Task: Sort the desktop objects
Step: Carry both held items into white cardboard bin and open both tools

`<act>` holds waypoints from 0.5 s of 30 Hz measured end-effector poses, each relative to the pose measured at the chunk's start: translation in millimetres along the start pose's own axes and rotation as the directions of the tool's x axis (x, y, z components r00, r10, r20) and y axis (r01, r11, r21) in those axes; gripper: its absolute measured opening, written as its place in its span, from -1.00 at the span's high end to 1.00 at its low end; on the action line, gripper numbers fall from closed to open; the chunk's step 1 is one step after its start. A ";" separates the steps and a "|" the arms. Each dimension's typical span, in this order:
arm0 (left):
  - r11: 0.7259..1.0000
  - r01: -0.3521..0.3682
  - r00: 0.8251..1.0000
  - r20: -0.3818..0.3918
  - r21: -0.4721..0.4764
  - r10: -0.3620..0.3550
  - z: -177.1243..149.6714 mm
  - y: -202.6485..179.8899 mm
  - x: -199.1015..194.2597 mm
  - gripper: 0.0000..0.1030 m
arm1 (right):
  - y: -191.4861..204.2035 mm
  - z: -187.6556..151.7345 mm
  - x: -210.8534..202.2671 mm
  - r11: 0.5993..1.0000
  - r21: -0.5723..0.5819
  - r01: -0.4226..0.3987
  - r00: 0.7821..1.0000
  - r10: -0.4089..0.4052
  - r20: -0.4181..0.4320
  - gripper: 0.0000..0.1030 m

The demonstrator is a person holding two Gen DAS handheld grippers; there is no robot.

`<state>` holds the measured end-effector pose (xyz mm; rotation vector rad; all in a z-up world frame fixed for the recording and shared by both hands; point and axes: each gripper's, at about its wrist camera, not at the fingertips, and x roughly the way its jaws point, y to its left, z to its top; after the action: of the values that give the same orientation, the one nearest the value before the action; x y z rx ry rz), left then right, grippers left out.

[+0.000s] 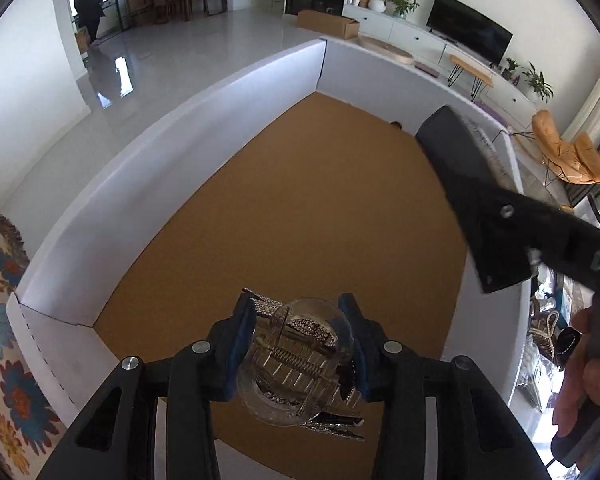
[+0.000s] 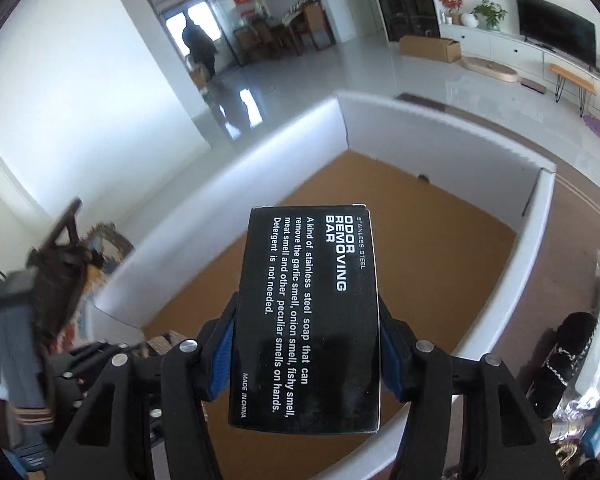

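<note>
The left tool (image 1: 298,344) is gripping a clear plastic case (image 1: 296,364) between its blue-padded fingers (image 1: 242,344), closed snugly on its sides; inside the case, rhinestone hair clips (image 1: 312,330) are showing. The case is hanging above the brown floor of a white-walled box (image 1: 180,128), near its close edge. The right tool (image 2: 306,354) is clamping a black odor removing bar box (image 2: 306,312), its printed face turned toward the camera, above the same white-walled box (image 2: 440,128). In the left wrist view that black carton (image 1: 460,176) is sitting over the box's right wall.
</note>
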<state>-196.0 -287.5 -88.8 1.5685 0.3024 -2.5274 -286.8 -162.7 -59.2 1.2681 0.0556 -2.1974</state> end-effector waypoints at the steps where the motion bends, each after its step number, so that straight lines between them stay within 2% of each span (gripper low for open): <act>1: 1.000 0.005 0.999 -0.034 -0.014 -0.006 -1.3 2.1 7.3 -0.03 | 2.3 -1.5 17.6 0.998 -0.040 0.042 0.998 -0.043 -0.042 -0.20; 2: 1.000 0.006 0.998 -0.066 -0.022 -0.008 -3.4 3.4 13.3 -0.16 | 4.8 -2.6 29.9 0.993 -0.083 0.087 0.993 -0.093 -0.071 -0.23; 3: 1.000 0.002 0.995 -0.100 -0.015 -0.004 -6.0 2.1 19.0 -0.49 | 5.9 -4.4 38.8 0.981 -0.131 0.146 0.984 -0.158 -0.083 -0.26; 4: 1.000 0.001 0.991 -0.134 -0.006 -0.002 -7.3 -0.6 22.7 -0.70 | 6.3 -5.7 45.5 0.965 -0.175 0.194 0.973 -0.213 -0.092 -0.37; 5: 1.000 -0.005 0.989 -0.146 0.007 0.006 -8.9 -4.9 23.5 -0.78 | 4.8 -7.3 48.5 0.957 -0.199 0.212 0.969 -0.233 -0.086 -0.41; 8: 0.993 -0.086 0.990 -0.109 0.081 0.094 -12.5 -23.5 19.9 -0.83 | 5.5 -13.0 56.0 0.911 -0.307 0.274 0.946 -0.314 -0.085 -0.40; 9: 0.990 -0.108 0.988 -0.104 0.095 0.118 -14.0 -27.7 19.7 -0.83 | 4.5 -14.9 57.6 0.904 -0.326 0.277 0.944 -0.319 -0.083 -0.40; 12: 0.985 -0.136 0.985 -0.087 0.108 0.146 -17.6 -35.2 17.7 -0.83 | 3.5 -21.4 61.5 0.884 -0.365 0.294 0.936 -0.343 -0.076 -0.39; 15: 0.982 -0.159 0.984 -0.060 0.105 0.166 -13.1 -33.8 16.4 -0.83 | -8.7 -25.0 55.8 0.887 -0.346 0.307 0.932 -0.355 -0.081 -0.38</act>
<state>-199.8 -251.9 -106.2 1.6457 0.0525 -2.4015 -292.4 -173.9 -119.6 1.2914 0.7178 -2.2462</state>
